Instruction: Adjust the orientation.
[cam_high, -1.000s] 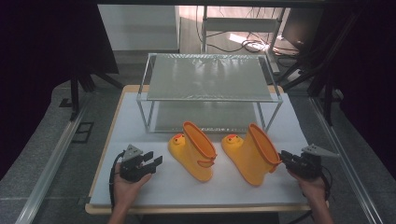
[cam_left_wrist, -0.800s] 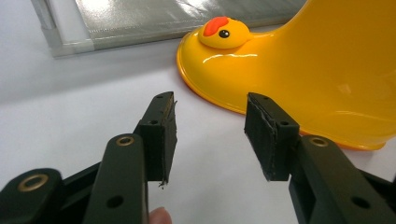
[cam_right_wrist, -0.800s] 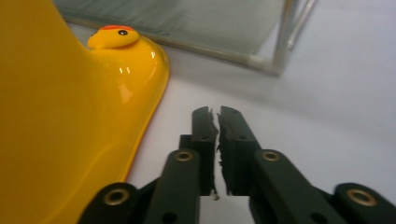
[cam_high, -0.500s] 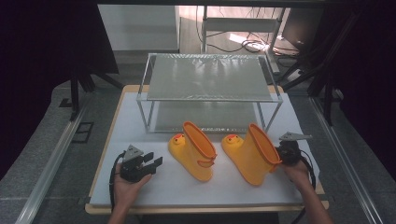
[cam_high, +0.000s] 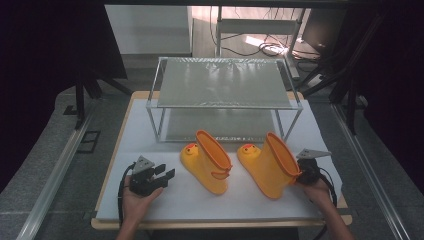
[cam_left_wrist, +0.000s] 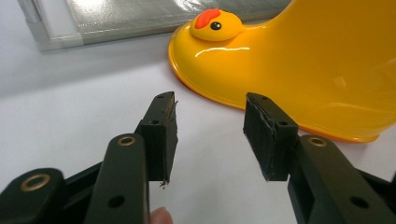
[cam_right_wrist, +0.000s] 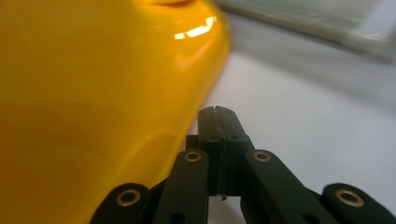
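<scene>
At table front, right: right gripper (cam_high: 301, 172), jaws pressed flat together, nothing between them, having just closed; tip just beside the upper shaft of the right boot (cam_high: 270, 164), on its outer side. From the right gripper view the closed pads (cam_right_wrist: 218, 140) stand just off the glossy yellow wall of that boot (cam_right_wrist: 93, 102); whether they touch it I cannot tell.

At table front, left: left gripper (cam_high: 162, 176), jaws standing apart, empty, over bare white table cover (cam_high: 165, 202). From the left gripper view the two pads (cam_left_wrist: 163, 135) point toward the toe of the left boot (cam_left_wrist: 299, 70), near it but not touching.

Item, left boot (cam_high: 207, 162): yellow rubber, duck face with orange crest on the toe, orange rim; upright on the cover, toe pointing away from the person.

Item, right boot: same make, upright, just right of the left boot, apart from it.

Item, wire-frame shelf (cam_high: 225, 82): two tiers, grey panels, standing behind both boots at the cover's far half.
</scene>
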